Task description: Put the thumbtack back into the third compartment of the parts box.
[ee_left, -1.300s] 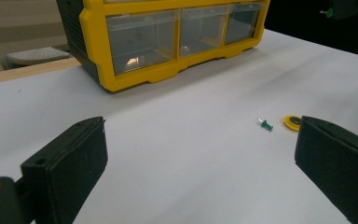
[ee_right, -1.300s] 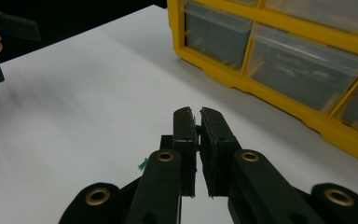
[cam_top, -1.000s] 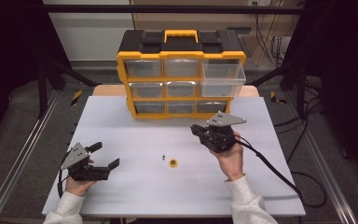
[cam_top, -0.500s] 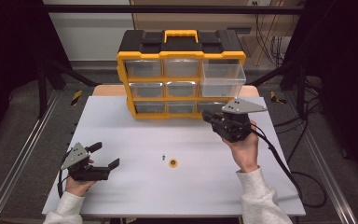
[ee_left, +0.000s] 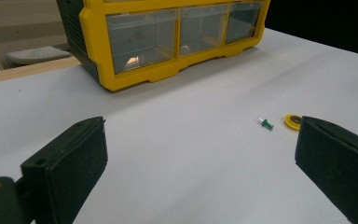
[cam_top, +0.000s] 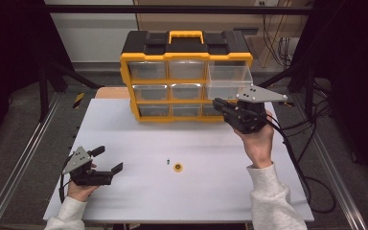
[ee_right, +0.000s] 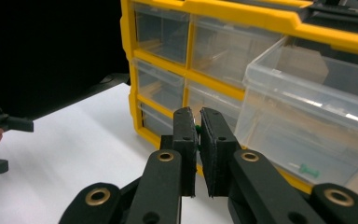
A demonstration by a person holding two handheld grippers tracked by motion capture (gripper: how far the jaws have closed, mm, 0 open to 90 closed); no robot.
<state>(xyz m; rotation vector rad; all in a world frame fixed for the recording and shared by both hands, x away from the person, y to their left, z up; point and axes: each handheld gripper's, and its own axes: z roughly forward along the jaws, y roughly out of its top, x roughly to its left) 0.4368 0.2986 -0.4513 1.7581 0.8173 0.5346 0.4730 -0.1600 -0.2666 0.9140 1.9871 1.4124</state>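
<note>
My left gripper (cam_top: 106,160) rests low on the near left of the white table (cam_top: 124,201), jaws spread wide with nothing between them.

On the bare tabletop ahead of it lie two loose items: one green push pin (ee_left: 265,123) and, just beside it, one yellow disc (ee_left: 292,121). In the left gripper view both sit close to the inner edge of one jaw, not touching it. Nothing lies between them and the organiser.

My right gripper (ee_right: 197,135) is raised above the table at the right, in front of the organiser. Its jaws are clamped nearly together on a small green push pin (ee_right: 197,127), of which I see a sliver of green between the pads.

Behind it stands one yellow and black drawer organiser (cam_top: 148,57) at the far edge of the table: nine clear drawers in three rows of three, with one yellow carry handle (cam_top: 186,34) on top. Eight drawers are shut. One, the top right drawer (ee_right: 307,107), is pulled out, and its front wall stands just past my right jaws. Inside it lies one further green pin (ee_right: 309,171).

Count of green pins: three.
</note>
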